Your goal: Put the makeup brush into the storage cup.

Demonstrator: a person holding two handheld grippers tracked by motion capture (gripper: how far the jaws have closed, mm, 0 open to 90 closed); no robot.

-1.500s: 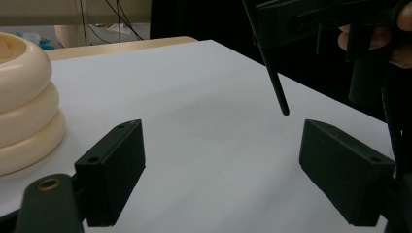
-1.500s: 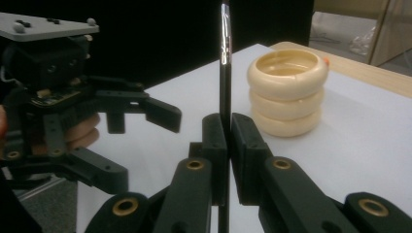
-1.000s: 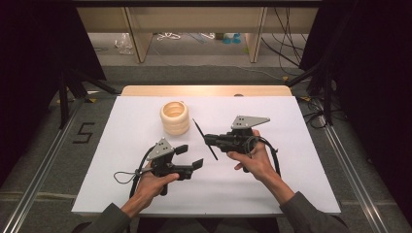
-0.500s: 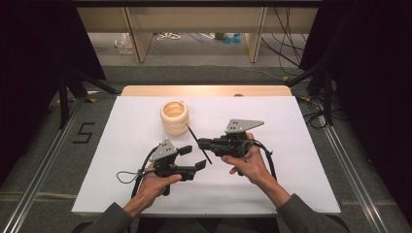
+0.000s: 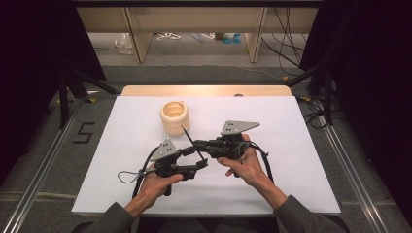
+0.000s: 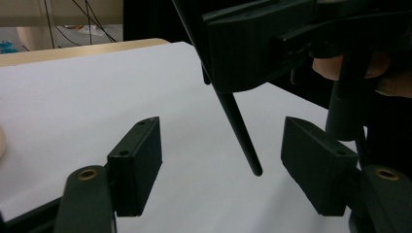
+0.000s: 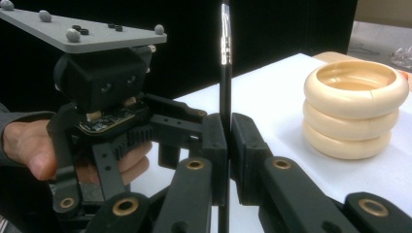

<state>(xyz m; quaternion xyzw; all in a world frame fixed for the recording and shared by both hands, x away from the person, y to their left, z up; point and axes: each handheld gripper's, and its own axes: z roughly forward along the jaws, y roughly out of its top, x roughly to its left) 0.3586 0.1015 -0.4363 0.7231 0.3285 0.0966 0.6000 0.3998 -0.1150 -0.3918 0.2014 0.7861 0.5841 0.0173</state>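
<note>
My right tongs (image 5: 201,147) clench a thin black stick (image 5: 186,134), slanting up-left toward stacked cream rings (image 5: 175,117).
My left tongs (image 5: 200,165), closing, stand released around its lower tip on the white surface (image 5: 291,145).

Lab: black curtains (image 5: 34,58), floor rails (image 5: 39,170), cables (image 5: 286,43).

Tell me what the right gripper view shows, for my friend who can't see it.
The right tool is shut on a thin black stick that stands upright. The left tool, held in a hand, is close behind, and a stack of three cream rings sits on the white table.
</note>
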